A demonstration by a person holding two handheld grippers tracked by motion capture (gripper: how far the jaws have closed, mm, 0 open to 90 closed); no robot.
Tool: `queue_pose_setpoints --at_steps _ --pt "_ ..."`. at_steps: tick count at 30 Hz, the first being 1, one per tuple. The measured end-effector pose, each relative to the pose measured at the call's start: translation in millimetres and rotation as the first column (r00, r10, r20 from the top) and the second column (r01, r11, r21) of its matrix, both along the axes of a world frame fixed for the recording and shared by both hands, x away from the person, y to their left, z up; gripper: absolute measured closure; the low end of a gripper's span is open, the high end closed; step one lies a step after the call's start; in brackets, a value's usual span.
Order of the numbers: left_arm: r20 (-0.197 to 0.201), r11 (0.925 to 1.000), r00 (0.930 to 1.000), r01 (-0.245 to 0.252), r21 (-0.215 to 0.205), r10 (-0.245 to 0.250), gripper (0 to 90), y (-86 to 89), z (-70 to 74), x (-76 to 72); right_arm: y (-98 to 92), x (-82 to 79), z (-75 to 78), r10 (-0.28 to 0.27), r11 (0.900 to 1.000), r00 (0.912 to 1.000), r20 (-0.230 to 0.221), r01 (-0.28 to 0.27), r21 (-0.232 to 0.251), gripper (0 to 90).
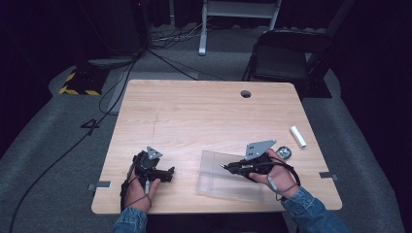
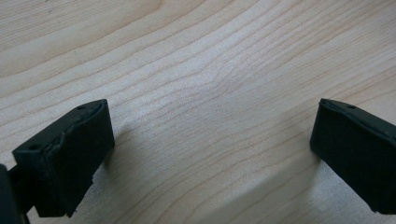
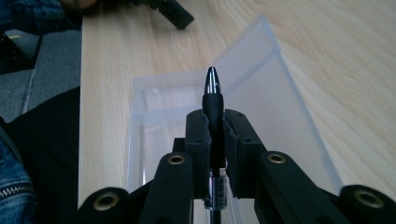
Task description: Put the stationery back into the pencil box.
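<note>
A black pen (image 3: pixel 214 100) with a silver tip is clamped between the pads of my right gripper (image 3: pixel 215 126), which is shut on it. The pen (image 1: pixel 228 166) points left over a clear plastic case (image 1: pixel 221 182) lying open near the table's front edge; the case (image 3: pixel 261 93) shows below the pen tip. My right gripper (image 1: pixel 237 167) hovers just above the case's right half. My left gripper (image 1: pixel 167 173) rests at the front left of the table, jaws wide apart. Its pads (image 2: pixel 70 154) frame bare wood with nothing between them.
A white cylinder (image 1: pixel 298 136) and a small round dark object (image 1: pixel 285 153) lie at the table's right edge. The wooden table (image 1: pixel 194 116) has a cable hole (image 1: pixel 246 93) at the back. A black chair (image 1: pixel 284 53) and cables stand on the floor beyond.
</note>
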State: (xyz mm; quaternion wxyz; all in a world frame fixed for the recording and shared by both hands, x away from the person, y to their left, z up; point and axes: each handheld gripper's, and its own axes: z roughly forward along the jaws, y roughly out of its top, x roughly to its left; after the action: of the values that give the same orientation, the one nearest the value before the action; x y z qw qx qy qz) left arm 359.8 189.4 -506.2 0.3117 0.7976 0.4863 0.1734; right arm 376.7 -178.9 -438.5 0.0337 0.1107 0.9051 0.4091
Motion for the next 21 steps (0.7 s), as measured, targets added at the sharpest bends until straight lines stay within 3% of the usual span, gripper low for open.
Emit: queue_pose_setpoints --at_steps 2,6,21 --pt "0.0 1.0 1.0 0.0 0.0 0.0 0.1 0.0 0.0 0.0 -0.1 -0.1 -5.1 -0.002 1.0 0.9999 0.016 0.002 -0.03 81.2" --pt "0.0 1.0 1.0 0.0 0.0 0.0 0.1 0.0 0.0 0.0 -1.1 -0.3 -8.5 -0.007 0.999 0.9998 0.017 0.007 -0.042 81.2" --pt "0.0 1.0 1.0 0.0 0.0 0.0 0.1 0.0 0.0 0.0 3.0 -0.4 -14.4 0.019 0.998 0.9989 0.043 -0.017 -0.065 81.1"
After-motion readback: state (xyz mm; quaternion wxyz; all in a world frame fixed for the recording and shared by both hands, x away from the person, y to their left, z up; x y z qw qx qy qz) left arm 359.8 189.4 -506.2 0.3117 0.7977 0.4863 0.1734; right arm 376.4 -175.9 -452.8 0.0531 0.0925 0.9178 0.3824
